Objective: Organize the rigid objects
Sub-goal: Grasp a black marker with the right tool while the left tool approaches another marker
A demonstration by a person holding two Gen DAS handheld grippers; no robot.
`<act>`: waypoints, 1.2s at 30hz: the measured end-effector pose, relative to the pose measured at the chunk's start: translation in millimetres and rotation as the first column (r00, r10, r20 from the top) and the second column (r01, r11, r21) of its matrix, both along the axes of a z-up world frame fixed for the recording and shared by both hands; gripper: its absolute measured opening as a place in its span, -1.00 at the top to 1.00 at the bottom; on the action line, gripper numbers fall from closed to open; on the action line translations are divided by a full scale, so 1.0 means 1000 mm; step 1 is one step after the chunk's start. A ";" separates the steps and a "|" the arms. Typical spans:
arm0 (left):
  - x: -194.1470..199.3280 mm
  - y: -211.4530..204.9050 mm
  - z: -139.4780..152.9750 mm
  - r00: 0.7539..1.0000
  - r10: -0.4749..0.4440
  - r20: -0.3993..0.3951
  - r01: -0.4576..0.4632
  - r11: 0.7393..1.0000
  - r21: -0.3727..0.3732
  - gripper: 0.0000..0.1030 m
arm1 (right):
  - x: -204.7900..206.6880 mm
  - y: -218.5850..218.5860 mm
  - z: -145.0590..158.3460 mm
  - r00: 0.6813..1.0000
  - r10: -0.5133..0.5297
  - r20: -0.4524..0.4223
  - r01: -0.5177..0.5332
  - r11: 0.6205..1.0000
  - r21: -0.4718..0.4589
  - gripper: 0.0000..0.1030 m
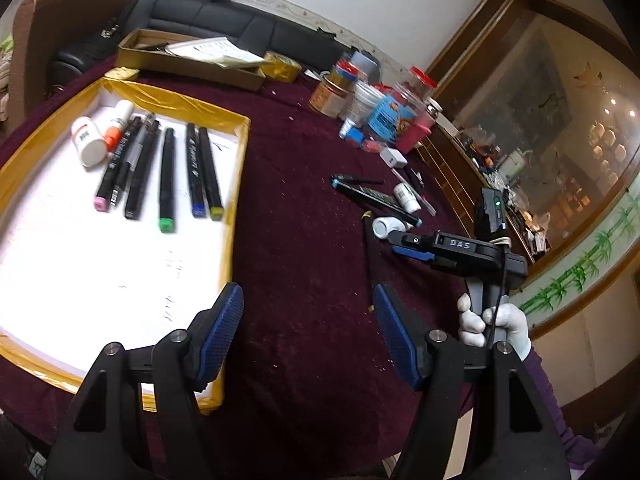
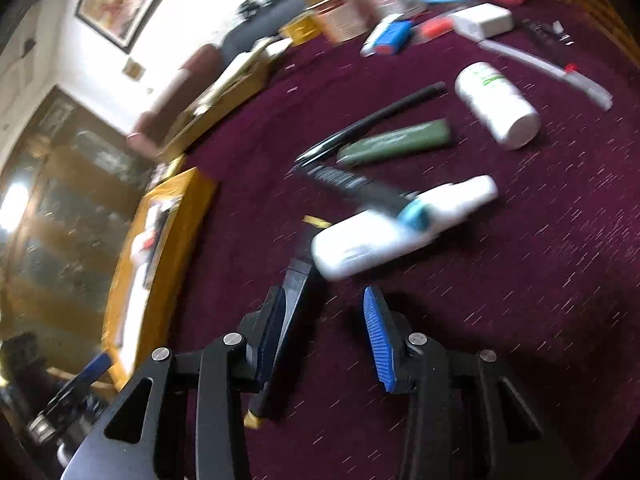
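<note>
A yellow-taped tray (image 1: 176, 98) with a white floor holds several black markers (image 1: 166, 184) and two white bottles (image 1: 88, 142). My left gripper (image 1: 310, 320) hangs open and empty over the maroon cloth, just right of the tray's near corner. A gloved hand holds my right gripper (image 1: 394, 243) low over the loose items. In the right wrist view this gripper (image 2: 326, 332) is open. A black marker with yellow ends (image 2: 298, 276) lies on the cloth in the gap, close along the left finger and not clamped. Just ahead lie a white spray bottle (image 2: 360, 244) and a cyan-capped marker (image 2: 344, 182).
Further out on the cloth lie a green pen (image 2: 396, 140), a thin black pen (image 2: 372, 120) and a white pill bottle (image 2: 496, 104). Jars and tubs (image 1: 360, 96) crowd the far edge. A cardboard box (image 1: 192, 60) stands behind the tray, with a black sofa (image 1: 240, 24) beyond.
</note>
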State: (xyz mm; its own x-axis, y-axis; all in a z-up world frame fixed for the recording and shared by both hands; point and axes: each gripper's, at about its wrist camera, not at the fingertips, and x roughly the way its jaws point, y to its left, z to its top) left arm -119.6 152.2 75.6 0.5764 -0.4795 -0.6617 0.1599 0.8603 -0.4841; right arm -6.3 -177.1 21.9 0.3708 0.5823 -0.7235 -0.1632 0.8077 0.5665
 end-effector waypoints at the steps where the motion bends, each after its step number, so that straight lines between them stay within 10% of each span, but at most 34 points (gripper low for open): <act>1: 0.000 -0.002 -0.001 1.000 -0.007 -0.001 0.007 1.000 0.000 -0.30 | -0.002 -0.001 0.005 1.000 -0.007 0.019 0.007 1.000 -0.001 0.30; 9: -0.003 -0.015 -0.003 0.999 -0.043 -0.012 0.043 0.999 0.009 -0.30 | 0.024 0.024 0.051 0.963 -0.011 0.270 0.101 0.940 -0.325 0.29; 18: -0.006 -0.025 -0.004 0.998 -0.066 -0.020 0.067 0.997 0.031 -0.30 | 0.062 0.056 0.007 0.970 0.126 0.207 0.019 0.814 -0.581 0.28; 25: -0.003 -0.042 -0.011 0.994 -0.096 -0.045 0.098 0.994 0.043 -0.30 | 0.054 0.065 0.001 0.979 0.149 0.139 -0.044 0.822 -0.568 0.61; 29: 0.001 -0.054 -0.011 0.992 -0.119 -0.045 0.122 0.989 0.079 -0.30 | 0.033 0.057 -0.001 0.985 0.160 0.059 -0.117 0.887 -0.446 0.75; 36: 0.025 -0.099 -0.021 0.979 -0.195 -0.054 0.201 0.963 0.178 -0.30 | 0.009 0.018 -0.003 0.990 0.005 0.139 0.063 0.876 -0.478 0.75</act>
